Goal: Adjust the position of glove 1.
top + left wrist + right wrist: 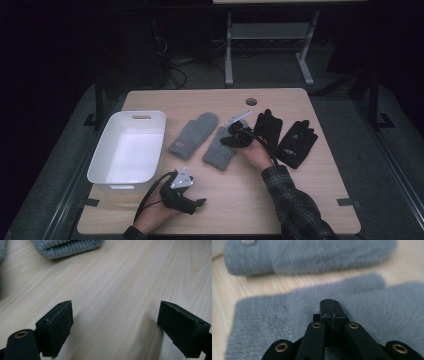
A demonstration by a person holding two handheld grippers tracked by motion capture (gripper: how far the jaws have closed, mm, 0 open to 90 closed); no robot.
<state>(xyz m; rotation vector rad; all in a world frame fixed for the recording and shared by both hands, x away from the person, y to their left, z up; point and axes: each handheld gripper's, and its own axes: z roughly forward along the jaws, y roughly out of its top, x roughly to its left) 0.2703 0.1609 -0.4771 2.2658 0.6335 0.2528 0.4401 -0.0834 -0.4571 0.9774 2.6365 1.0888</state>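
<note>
In the high view the wooden surface (300, 190) carries, from left to right, a white bin (106, 172), two grey mittens and two black gloves; the bin stands at the left edge of the surface and its inside looks bare. The first grey mitten (192, 134) lies just right of the bin, tilted, with a small label near its cuff; the second grey mitten (220, 150) lies just beside it, in the middle of the frame. The first black glove (268, 126) and the second black glove (298, 142) lie right of the centre, close to each other.

The right hand-held gripper (234, 136) is over the upper part of the second grey mitten, and the hand behind it comes in from the lower right in a plaid sleeve (295, 205). In the right gripper view the right hand-held gripper (330, 306) is clenched, the two jaws pressed flat on each other with nothing between them; the fluffy second grey mitten (274, 320) lies directly under the tips, but whether they touch it cannot be told; the first grey mitten (312, 255) lies across the top of that frame.

The left hand-held gripper (197, 202) rests low at the bottom left of centre in the high view, well apart from the mittens; in the left gripper view the left hand-held gripper (115, 327) is released, the jaws wide apart over bare wood, and a mitten cuff (67, 247) shows at the upper left.
</note>
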